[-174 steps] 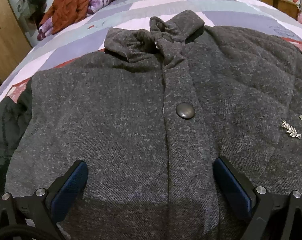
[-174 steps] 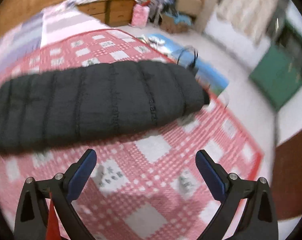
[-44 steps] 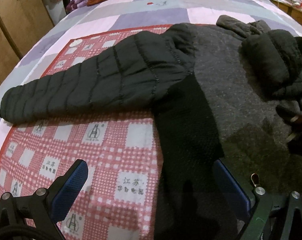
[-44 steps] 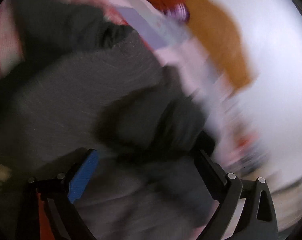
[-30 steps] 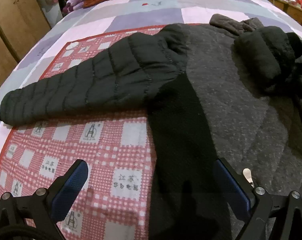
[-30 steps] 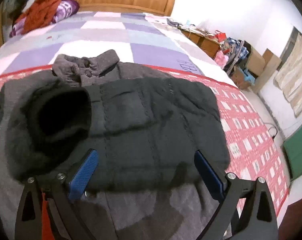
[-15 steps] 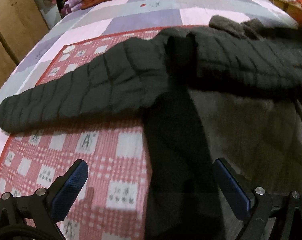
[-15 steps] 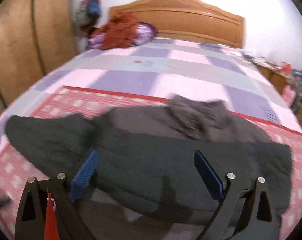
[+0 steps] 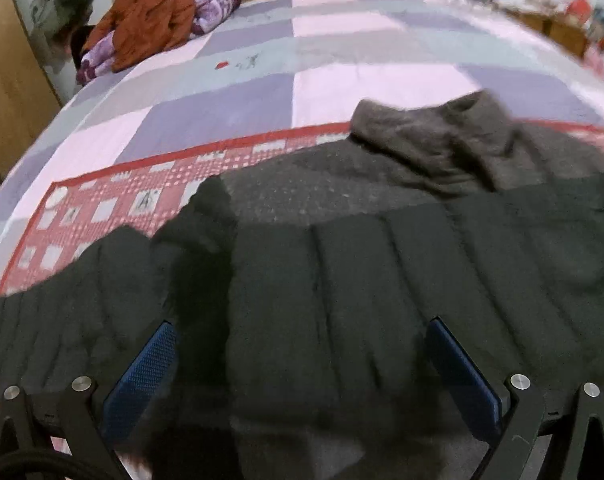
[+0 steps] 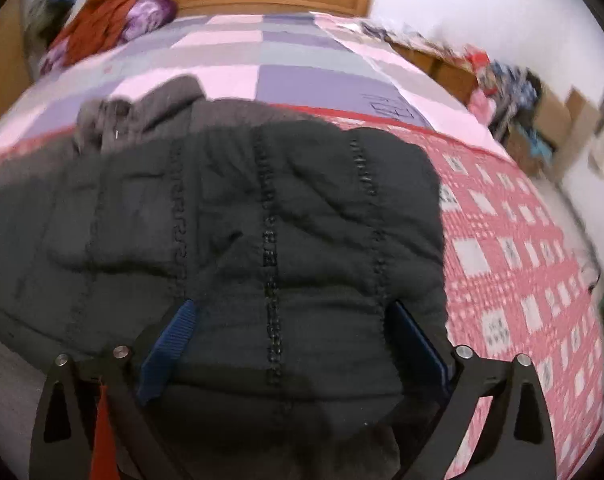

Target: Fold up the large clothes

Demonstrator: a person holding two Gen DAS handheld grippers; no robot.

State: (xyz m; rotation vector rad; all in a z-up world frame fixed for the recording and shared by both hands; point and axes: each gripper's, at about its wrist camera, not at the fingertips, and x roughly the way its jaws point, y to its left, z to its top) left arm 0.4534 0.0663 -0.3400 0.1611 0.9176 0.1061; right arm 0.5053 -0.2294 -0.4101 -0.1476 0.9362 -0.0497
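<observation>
On the bed (image 9: 341, 60), left wrist view: coat (image 9: 341, 300) lies spread across the red check cloth (image 9: 114, 196), grey collar (image 9: 429, 136) toward the headboard. A black quilted sleeve (image 9: 441, 248) is folded across the body, the other sleeve runs off to the left edge. Left gripper (image 9: 302, 360) is wide, both blue pads low over the black fabric, nothing between them pinched. Orange and purple clothes (image 9: 154, 12) piled at the far corner. View is blurred.

Right wrist view: right gripper (image 10: 290, 344) is wide too, its pads either side of the folded sleeve (image 10: 302, 208); can't tell if they touch it. Collar (image 10: 142, 108) upper left, check cloth (image 10: 521, 240) to the right, drawers (image 10: 441, 64) beyond the bed.
</observation>
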